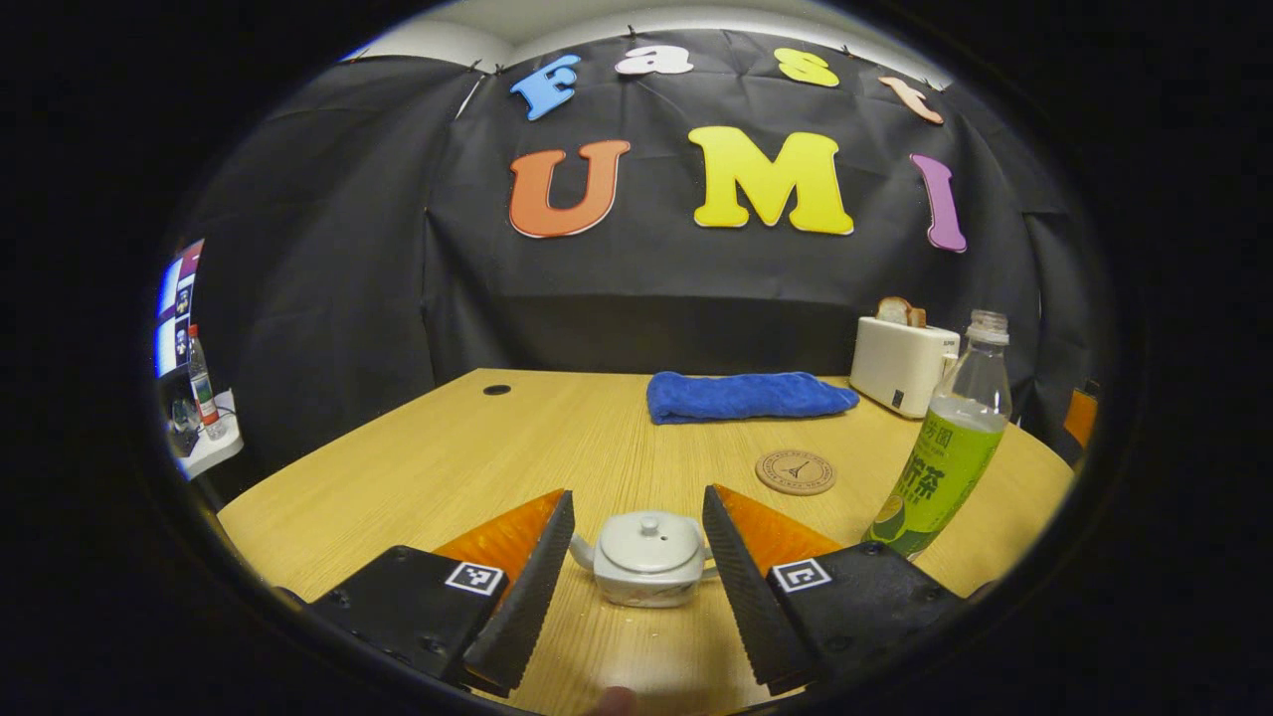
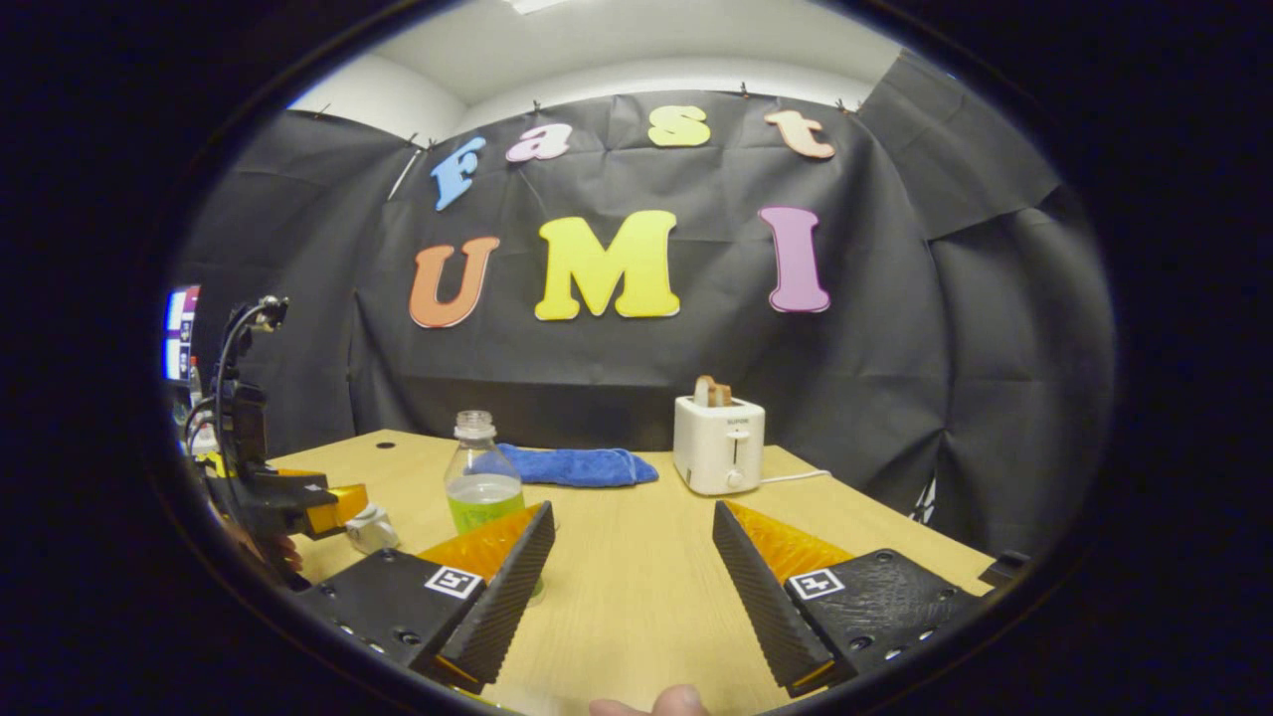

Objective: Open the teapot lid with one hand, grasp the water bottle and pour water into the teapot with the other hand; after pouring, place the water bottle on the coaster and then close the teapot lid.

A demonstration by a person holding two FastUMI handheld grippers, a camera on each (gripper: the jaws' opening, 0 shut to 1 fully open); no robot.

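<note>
You are seeing: white teapot (image 1: pixel 644 559), lid sitting on; uncapped bottle (image 1: pixel 945 447) standing at its 2 o'clock; round coaster (image 1: pixel 795 471) lying at 1 o'clock.

The wooden table (image 1: pixel 477 447) carried a lidded teapot (image 1: pixel 646 557) near its front edge, a coaster (image 1: pixel 796 471) and water bottle (image 1: pixel 950 447) toward the right, and a blue towel (image 1: pixel 746 395) and toaster (image 1: pixel 900 363) along the rear edge.

Water bottle (image 1: pixel 945 457) label: large characters, not legible. Toaster (image 2: pixel 718 445) front: small brand mark, unreadable. Coaster (image 1: pixel 796 471): tower emblem, ring text illegible.
</note>
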